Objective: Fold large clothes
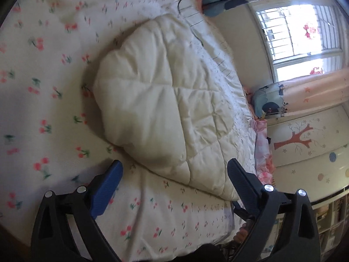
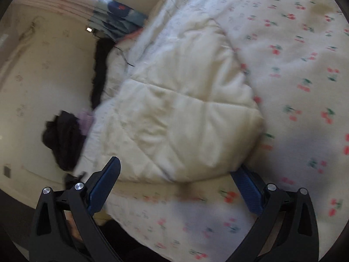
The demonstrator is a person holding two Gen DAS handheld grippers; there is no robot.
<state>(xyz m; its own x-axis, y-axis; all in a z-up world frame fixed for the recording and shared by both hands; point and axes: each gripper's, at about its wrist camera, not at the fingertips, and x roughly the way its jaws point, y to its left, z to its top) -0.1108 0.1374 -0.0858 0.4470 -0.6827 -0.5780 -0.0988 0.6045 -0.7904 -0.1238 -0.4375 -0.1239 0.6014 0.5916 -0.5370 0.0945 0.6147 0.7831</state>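
Both tools, left [image 1: 174, 174] and right [image 2: 174, 170], gape empty over cherry-print bedding [image 1: 43, 87] bearing a cream quilted garment [image 1: 157, 109].

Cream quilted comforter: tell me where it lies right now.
The cream quilted comforter lies folded on the cherry-print bedsheet, just ahead of the open left gripper and right gripper, near the bed edge that faces the wall.

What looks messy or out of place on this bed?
The cream quilted comforter lies bunched in an uneven, rounded heap on the cherry-print bedsheet, edges not squared. A dark crumpled garment hangs off the bed's side. Both claws, left and right, are open, holding nothing.
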